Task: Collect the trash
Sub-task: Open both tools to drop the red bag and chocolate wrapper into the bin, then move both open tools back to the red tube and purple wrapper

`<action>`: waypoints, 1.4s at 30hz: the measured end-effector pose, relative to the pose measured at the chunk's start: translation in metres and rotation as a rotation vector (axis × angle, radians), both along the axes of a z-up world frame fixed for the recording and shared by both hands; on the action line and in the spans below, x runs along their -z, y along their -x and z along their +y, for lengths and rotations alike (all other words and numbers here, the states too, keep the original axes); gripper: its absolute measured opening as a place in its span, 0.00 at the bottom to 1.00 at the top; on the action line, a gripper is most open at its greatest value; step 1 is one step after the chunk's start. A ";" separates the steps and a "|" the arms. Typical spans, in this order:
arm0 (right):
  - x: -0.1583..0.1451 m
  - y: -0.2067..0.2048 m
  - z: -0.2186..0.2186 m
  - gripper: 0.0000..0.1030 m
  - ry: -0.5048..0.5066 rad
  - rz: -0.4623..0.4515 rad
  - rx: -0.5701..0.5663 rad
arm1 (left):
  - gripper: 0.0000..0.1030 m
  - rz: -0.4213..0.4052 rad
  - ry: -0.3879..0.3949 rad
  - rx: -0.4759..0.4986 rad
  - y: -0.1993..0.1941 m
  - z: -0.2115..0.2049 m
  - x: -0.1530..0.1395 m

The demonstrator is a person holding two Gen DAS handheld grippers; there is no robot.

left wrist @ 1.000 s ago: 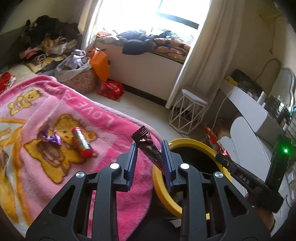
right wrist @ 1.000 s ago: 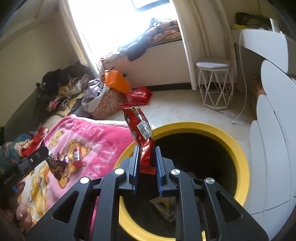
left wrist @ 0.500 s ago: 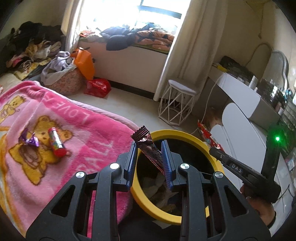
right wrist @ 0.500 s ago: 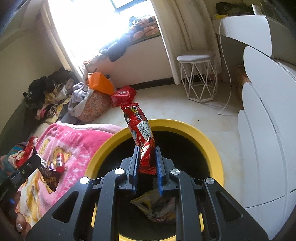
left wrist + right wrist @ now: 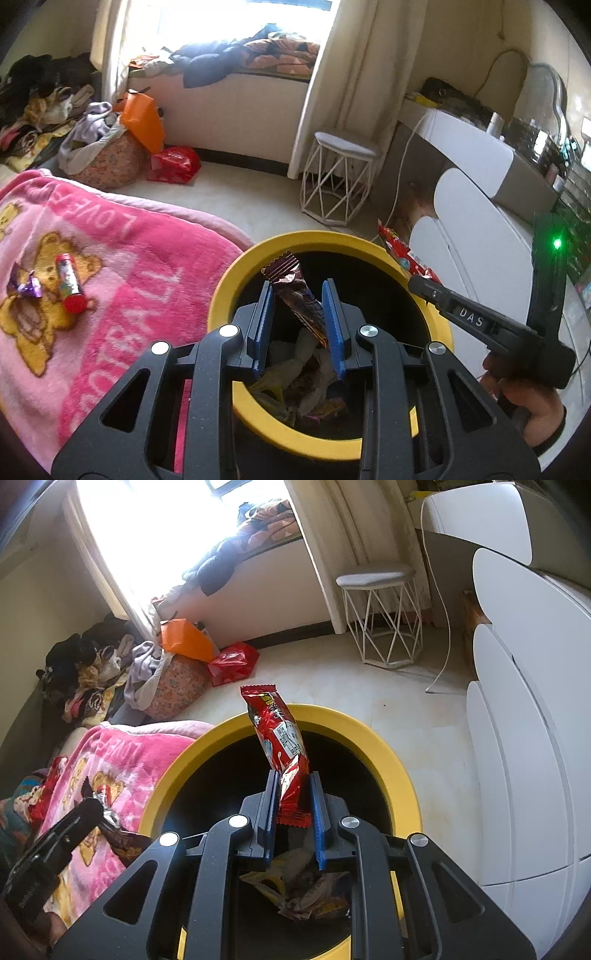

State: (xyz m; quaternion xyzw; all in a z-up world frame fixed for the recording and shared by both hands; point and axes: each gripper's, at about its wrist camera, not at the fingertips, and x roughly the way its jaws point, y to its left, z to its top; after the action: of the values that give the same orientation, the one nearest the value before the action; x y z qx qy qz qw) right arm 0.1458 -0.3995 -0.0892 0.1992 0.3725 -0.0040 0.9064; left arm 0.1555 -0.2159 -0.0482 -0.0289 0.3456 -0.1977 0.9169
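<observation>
Pinching a brown wrapper, the left claw hangs over the yellow-rimmed bin. The right claw grips a red wrapper above the same bin, which holds crumpled wrappers. Beside it on the bed, the pink blanket carries a red tube and purple candy.

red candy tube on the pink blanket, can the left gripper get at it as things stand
Probably not yet. The left gripper is shut on a brown wrapper over the yellow bin. The red candy tube lies uncovered on the pink blanket, so nothing else blocks it.
</observation>
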 end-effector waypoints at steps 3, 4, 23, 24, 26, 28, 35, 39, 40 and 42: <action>0.001 -0.002 -0.001 0.16 0.000 0.008 -0.010 | 0.20 0.017 -0.009 0.008 -0.005 -0.006 0.006; 0.003 -0.003 -0.001 0.16 0.001 0.013 -0.014 | 0.20 0.022 -0.013 0.011 -0.007 -0.007 0.008; 0.006 -0.008 -0.004 0.39 -0.008 0.006 -0.046 | 0.72 0.064 0.000 -0.002 -0.022 -0.012 0.024; 0.005 -0.008 -0.004 0.40 -0.007 0.004 -0.049 | 0.77 0.059 0.006 -0.018 -0.021 -0.007 0.021; 0.003 -0.008 -0.001 0.42 0.000 -0.005 -0.056 | 0.90 0.052 0.018 -0.037 -0.020 0.002 0.018; 0.000 -0.007 0.002 0.45 0.008 -0.016 -0.064 | 0.90 0.042 0.030 -0.046 -0.018 0.009 0.015; -0.019 -0.001 0.027 0.54 0.030 -0.096 -0.121 | 0.90 0.015 0.030 -0.133 -0.014 0.044 0.004; -0.027 0.002 0.048 0.60 0.048 -0.131 -0.169 | 0.90 0.019 0.073 -0.203 -0.013 0.076 0.002; -0.028 0.003 0.054 0.61 0.054 -0.137 -0.180 | 0.90 0.019 0.079 -0.215 -0.012 0.082 0.002; -0.030 0.005 0.067 0.62 0.067 -0.153 -0.210 | 0.90 0.014 0.091 -0.245 -0.012 0.095 0.000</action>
State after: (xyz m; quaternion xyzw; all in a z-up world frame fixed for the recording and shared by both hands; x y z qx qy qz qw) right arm 0.1408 -0.3323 -0.0591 0.1283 0.3206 0.0934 0.9338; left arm 0.1671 -0.1206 -0.0483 -0.1136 0.3366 -0.0995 0.9294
